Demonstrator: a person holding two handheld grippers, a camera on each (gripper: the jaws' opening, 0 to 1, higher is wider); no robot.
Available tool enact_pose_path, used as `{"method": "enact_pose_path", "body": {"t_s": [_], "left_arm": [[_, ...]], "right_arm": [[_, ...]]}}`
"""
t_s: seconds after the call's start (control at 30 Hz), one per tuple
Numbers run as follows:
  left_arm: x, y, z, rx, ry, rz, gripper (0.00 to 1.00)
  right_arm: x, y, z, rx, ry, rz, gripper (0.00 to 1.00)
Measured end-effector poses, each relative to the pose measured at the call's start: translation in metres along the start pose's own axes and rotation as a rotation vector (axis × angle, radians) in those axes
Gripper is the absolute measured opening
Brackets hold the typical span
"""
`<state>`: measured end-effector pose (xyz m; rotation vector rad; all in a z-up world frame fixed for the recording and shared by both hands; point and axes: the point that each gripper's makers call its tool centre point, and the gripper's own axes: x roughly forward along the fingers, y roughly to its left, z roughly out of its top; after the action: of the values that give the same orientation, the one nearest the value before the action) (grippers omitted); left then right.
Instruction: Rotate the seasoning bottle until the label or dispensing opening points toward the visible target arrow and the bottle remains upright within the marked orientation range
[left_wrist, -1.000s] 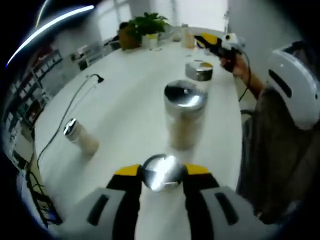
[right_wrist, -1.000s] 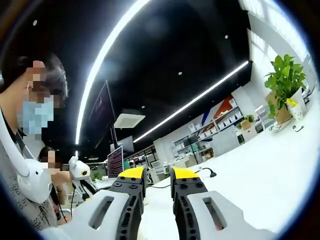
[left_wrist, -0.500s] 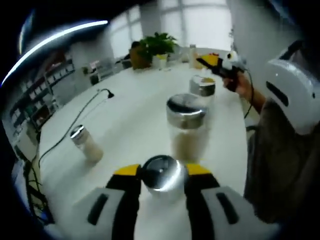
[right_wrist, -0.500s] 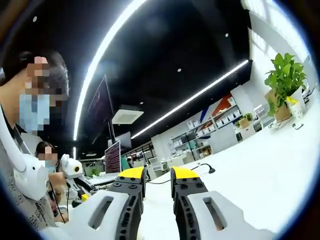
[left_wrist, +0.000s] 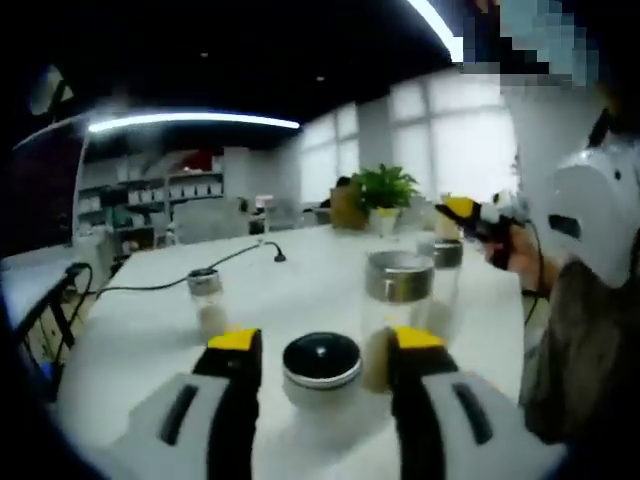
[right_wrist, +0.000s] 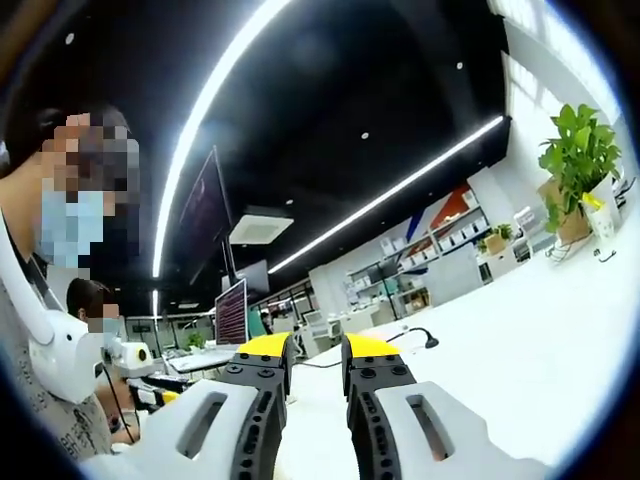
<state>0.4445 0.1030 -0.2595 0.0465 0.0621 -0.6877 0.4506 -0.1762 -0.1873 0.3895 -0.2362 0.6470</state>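
Note:
A seasoning bottle with a dark shiny round cap (left_wrist: 321, 360) stands upright on the white table (left_wrist: 140, 330), low between the jaws of my left gripper (left_wrist: 325, 341). The yellow-tipped jaws stand open, with a small gap on each side of the cap. My right gripper (right_wrist: 317, 350) is raised and points across the room, its jaws close together with nothing between them. In the left gripper view the right gripper (left_wrist: 468, 214) shows at the right, held in a person's hand.
A larger jar with a metal lid (left_wrist: 400, 280) stands just behind the bottle, another jar (left_wrist: 447, 256) beyond it, and a small shaker (left_wrist: 206, 300) to the left. A black cable (left_wrist: 190, 282) crosses the table. A potted plant (left_wrist: 384, 192) (right_wrist: 582, 160) sits at the far end.
The left view has dropped from looking down on the table to nearly level. The left jaws have spread away from the bottle cap they were pressing. The right gripper has hardly moved.

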Motion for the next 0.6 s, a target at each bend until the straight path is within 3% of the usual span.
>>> {"method": "enact_pose_path", "body": {"t_s": [0.07,0.17,0.37,0.43,0.6], "left_arm": [[0.0005,-0.0038,-0.0023,-0.036,0.006,-0.027,0.39],[0.0023,-0.0033,-0.0057,-0.024,0.006,-0.034,0.35],[-0.0048,-0.0018,-0.0051,-0.019,0.018,-0.067,0.34],[-0.0059,-0.0031,-0.0053,-0.032,0.018,-0.106,0.34],[-0.0066,-0.0093,-0.0065,-0.028,0.071,-0.284,0.33]], "right_arm": [[0.0013,0.0014,-0.0006,-0.003,0.002,0.003,0.18],[0.0014,0.0022,-0.0021,-0.004,0.005,0.005,0.18],[-0.0007,0.0037,-0.0003,0.003,-0.008,0.005,0.18],[-0.0006,0.0047,-0.0004,-0.002,-0.004,0.007,0.18],[0.0006,0.0081,0.0004,0.016,-0.019,0.028,0.18]]}}
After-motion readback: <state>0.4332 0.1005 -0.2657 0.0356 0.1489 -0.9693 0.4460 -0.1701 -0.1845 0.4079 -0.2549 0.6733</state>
